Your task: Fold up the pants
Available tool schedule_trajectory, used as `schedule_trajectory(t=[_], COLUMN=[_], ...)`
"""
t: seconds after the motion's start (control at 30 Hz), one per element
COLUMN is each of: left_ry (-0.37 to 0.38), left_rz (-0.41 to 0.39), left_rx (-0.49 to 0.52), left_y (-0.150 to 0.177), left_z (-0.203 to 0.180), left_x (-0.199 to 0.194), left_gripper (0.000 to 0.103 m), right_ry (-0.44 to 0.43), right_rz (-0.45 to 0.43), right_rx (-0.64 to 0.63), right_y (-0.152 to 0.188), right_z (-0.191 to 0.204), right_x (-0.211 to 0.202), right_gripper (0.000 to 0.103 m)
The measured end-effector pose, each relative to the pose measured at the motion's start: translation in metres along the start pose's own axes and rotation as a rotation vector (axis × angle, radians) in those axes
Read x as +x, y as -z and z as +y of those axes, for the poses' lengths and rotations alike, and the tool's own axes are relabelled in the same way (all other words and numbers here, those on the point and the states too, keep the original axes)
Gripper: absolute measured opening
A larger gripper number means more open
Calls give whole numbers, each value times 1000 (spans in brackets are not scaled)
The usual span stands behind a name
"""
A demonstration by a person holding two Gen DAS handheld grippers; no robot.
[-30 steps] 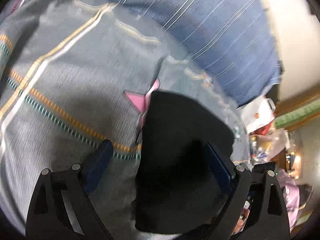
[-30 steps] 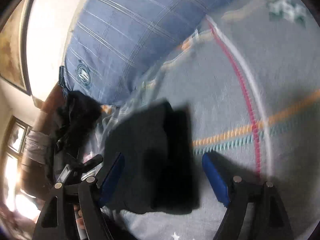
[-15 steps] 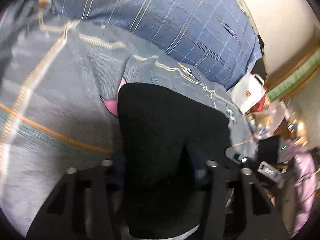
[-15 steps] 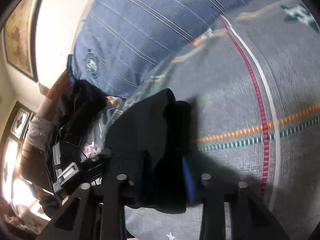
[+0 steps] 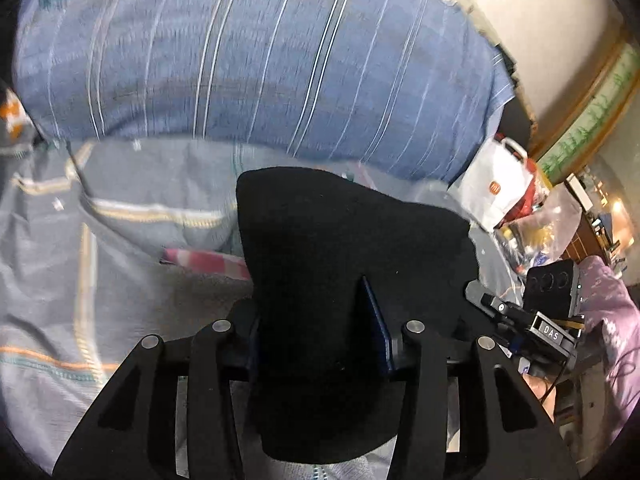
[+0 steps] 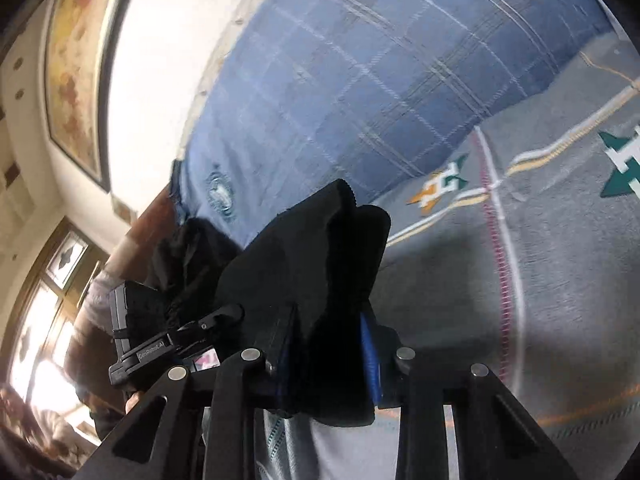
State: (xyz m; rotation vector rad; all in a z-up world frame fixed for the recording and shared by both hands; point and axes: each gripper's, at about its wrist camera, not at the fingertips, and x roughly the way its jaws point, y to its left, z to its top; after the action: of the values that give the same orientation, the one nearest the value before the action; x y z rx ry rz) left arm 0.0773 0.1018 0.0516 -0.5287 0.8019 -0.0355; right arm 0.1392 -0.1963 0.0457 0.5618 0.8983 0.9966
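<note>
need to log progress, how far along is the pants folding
Done: both grippers have just closed on the black pants; the left gripper and right gripper each pinch bunched black fabric. In hand: that end is raised off the grey patterned blanket, in front of the blue plaid pillow. Left: no finished fold is visible; the cloth must still be laid over and flattened.

Blue plaid pillow [image 5: 260, 60] on grey patterned blanket [image 6: 560, 260]; white bag [image 5: 496, 188].

We looked from each wrist along its fingers, down and close over the grey bedspread [image 5: 120, 280]. Both views shared the black pants [image 5: 344, 248] at centre and the blue pillow [image 6: 380, 92] toward twelve o'clock.
</note>
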Motion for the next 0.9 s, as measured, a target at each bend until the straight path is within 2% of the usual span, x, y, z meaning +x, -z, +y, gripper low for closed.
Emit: schedule_trajectory(t=[0.03, 0.13, 0.17, 0.2, 0.23, 0.3, 0.37, 0.4, 0.5, 0.53, 0.57, 0.6, 0.67, 0.73, 0.77, 0.8, 0.87, 0.9], left_ry=[3, -31, -14, 27, 37, 28, 6, -48, -358, -535, -654, -818, -1010, -1042, -1035, -1016, -1020, -1027], left_rz=[29, 116, 118, 103, 88, 18, -58, -86, -197, -242, -256, -253, -167, -48, 2, 7, -20, -29], left_rx=[-7, -31, -48, -80, -98, -123, -87, -40, 234, 349, 423, 499, 549, 539, 540, 577, 627, 652], left_y=[-1, 5, 8, 11, 13, 17, 20, 21, 25, 30, 34, 42, 53, 69, 75, 80, 86, 91], left_z=[2, 21, 28, 37, 41, 52, 63, 67, 71, 74, 80, 90, 115, 140, 146, 145, 140, 138], left_x=[12, 52, 55, 50, 44, 17, -18, -34, -80, -92, -94, -87, -58, -27, -16, -10, -3, 1], left_gripper=[58, 60, 63, 64, 64, 63, 63, 63, 64, 64, 64, 64, 59, 43, 42, 20, 16, 3], right_ry=[14, 124, 190, 202, 191, 194, 221, 225, 218, 220, 220, 224, 229, 232, 243, 257, 269, 265], right_rz=[2, 42, 68, 79, 73, 65, 16, -16, -129, -153, -168, -171, -175, -171, -167, -163, -162, -165], right_rx=[7, 30, 68, 88, 92, 73, 55, 43, -4, -16, -26, -32, -43, -64, -75, -80, -63, -52], right_y=[1, 4, 8, 11, 12, 11, 10, 10, 9, 11, 12, 16, 22, 25, 28, 30, 33, 33], right_z=[-4, -23, -34, -38, -39, -33, -24, -20, -2, 3, 8, 10, 16, 22, 23, 25, 23, 22], right_x=[0, 4, 9, 13, 12, 7, -5, -12, -37, -44, -48, -51, -53, -51, -50, -48, -48, -47], right_gripper=[28, 28, 29, 30, 31, 34, 34, 34, 35, 35, 35, 35, 35, 35, 35, 35, 35, 35])
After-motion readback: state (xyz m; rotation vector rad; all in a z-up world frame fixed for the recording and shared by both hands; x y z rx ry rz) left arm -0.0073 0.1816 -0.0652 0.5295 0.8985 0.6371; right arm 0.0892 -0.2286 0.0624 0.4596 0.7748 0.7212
